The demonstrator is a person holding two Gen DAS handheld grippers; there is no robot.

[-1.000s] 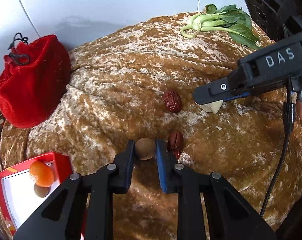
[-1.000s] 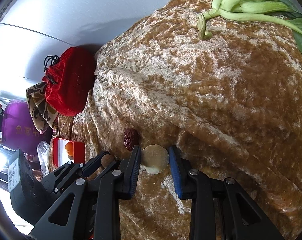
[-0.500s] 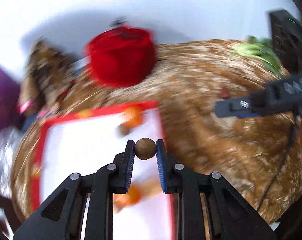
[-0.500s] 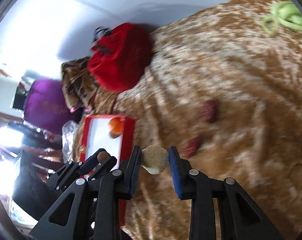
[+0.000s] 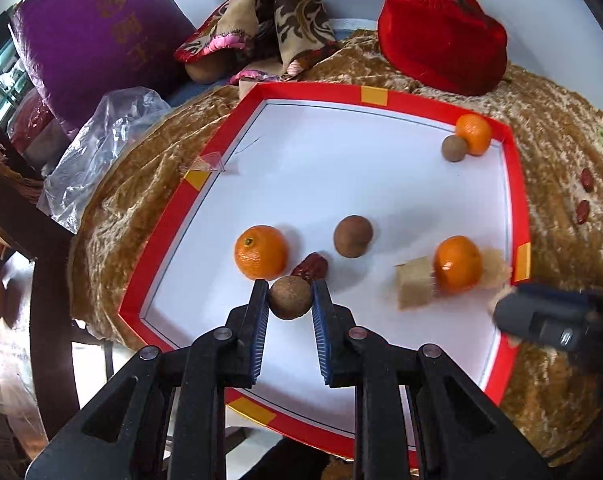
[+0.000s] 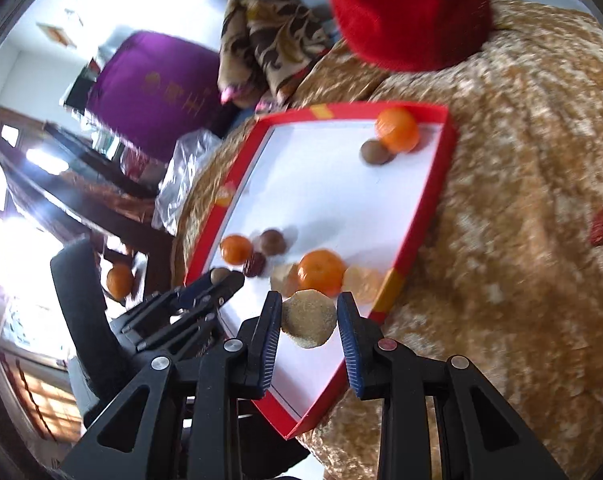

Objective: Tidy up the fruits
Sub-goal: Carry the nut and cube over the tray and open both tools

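My left gripper (image 5: 290, 298) is shut on a round brown longan (image 5: 290, 297) and holds it above the near part of a red-rimmed white tray (image 5: 517, 184). The tray holds three oranges (image 5: 260, 252), two more longans (image 5: 352, 236), a red date (image 5: 310, 268) and pale fruit chunks (image 5: 414, 288). My right gripper (image 6: 309, 320) is shut on a pale tan fruit slice (image 6: 309, 318) above the tray's near corner (image 6: 397, 284); it also shows at the tray's right edge in the left wrist view (image 5: 557, 320). Two red dates (image 5: 582, 211) lie on the cloth right of the tray.
A red velvet pouch (image 5: 445, 36) sits behind the tray on the gold-brown cloth (image 5: 561, 152). A patterned fabric bundle (image 5: 269, 24), a purple cushion (image 5: 97, 40) and a clear plastic bag (image 5: 105, 152) lie at the back left. The table edge drops off at the left.
Both grippers have swung left from the open cloth to above the tray, each still holding its item. The red dates now lie off to the right.
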